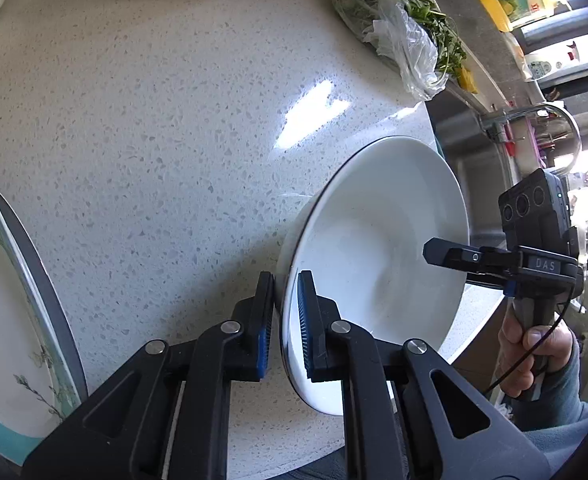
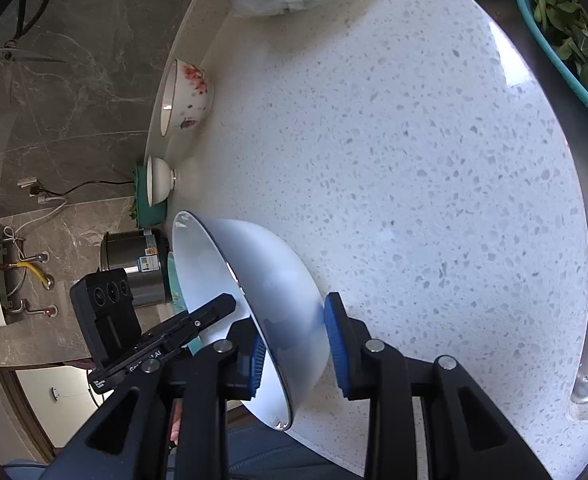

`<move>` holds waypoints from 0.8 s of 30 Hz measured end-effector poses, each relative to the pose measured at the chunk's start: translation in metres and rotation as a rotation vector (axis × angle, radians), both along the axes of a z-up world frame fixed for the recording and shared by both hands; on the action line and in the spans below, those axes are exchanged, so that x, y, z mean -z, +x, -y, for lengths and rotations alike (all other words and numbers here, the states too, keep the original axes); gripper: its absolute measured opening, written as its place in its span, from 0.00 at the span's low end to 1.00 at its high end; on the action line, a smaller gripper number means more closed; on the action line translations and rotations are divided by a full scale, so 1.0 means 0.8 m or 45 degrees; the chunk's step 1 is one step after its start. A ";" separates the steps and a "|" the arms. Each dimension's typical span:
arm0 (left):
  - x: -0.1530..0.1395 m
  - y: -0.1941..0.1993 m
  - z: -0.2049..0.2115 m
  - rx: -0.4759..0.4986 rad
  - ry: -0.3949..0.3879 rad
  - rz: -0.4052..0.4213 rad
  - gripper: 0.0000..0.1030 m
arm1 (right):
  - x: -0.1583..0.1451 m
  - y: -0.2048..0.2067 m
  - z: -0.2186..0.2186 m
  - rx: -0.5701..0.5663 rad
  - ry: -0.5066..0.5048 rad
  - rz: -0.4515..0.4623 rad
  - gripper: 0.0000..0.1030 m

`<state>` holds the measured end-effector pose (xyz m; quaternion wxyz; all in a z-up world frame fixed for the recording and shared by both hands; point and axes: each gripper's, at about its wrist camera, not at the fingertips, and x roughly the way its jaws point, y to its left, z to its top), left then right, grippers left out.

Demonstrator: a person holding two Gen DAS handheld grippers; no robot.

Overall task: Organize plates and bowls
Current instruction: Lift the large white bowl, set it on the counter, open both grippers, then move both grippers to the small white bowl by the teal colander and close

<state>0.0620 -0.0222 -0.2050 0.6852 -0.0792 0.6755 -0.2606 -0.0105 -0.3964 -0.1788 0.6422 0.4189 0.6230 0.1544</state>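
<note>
1. Speckled white table (image 1: 154, 128) carries the white bowl (image 1: 377, 248), tilted on edge near the sink
2. Left gripper (image 1: 286, 320) fingers are clamped on its rim; right gripper (image 2: 299, 352) fingers straddle the wall, slack, not pressing
3. Step: carrying the bowl; next, probably nest it by the floral bowl (image 2: 186, 96) and plate (image 1: 10, 300)

Bowl (image 1: 377, 272) on the counter (image 1: 154, 140) (sink (image 1: 465, 152) right of it).
</note>
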 end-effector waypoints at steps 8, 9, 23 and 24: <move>0.009 0.007 0.003 -0.035 0.015 -0.004 0.17 | 0.007 -0.005 -0.006 -0.032 -0.014 0.027 0.33; 0.006 0.007 0.001 -0.043 0.006 0.007 0.18 | 0.005 -0.005 -0.006 -0.031 -0.013 0.033 0.34; -0.156 0.063 -0.132 -0.240 -0.094 0.340 0.95 | -0.086 0.019 0.030 0.066 -0.186 0.289 0.83; -0.168 0.076 -0.159 -0.280 -0.077 0.387 0.98 | -0.099 0.027 0.021 0.065 -0.190 0.330 0.84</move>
